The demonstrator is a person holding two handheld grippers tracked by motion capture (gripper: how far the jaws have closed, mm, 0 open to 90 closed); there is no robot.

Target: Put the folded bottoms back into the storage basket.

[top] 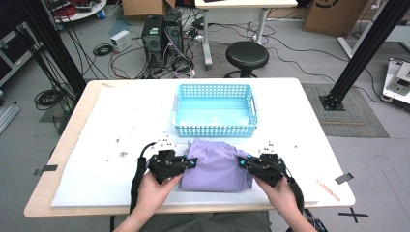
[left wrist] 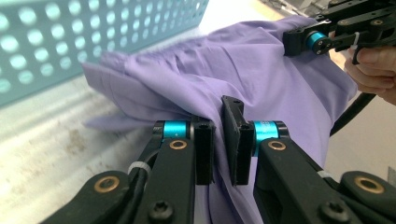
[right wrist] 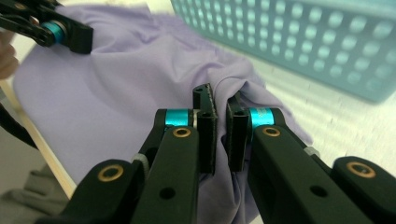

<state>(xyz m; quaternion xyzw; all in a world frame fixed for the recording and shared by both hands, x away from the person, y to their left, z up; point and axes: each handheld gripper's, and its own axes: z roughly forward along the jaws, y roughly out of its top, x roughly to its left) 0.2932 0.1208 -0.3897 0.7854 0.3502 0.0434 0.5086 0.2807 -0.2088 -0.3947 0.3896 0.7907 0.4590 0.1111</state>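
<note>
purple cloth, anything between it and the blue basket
Nothing visible. The purple cloth lies just in front of the blue basket, pinched at each side by the left gripper and right gripper; only the basket's near wall must be cleared.

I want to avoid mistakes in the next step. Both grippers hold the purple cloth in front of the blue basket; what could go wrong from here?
1. Each gripper pinches only a thin edge fold: the left gripper and the right gripper may let the purple cloth slip out.
2. The loose middle may sag and catch on the near rim of the blue basket, which could push the basket away.
</note>
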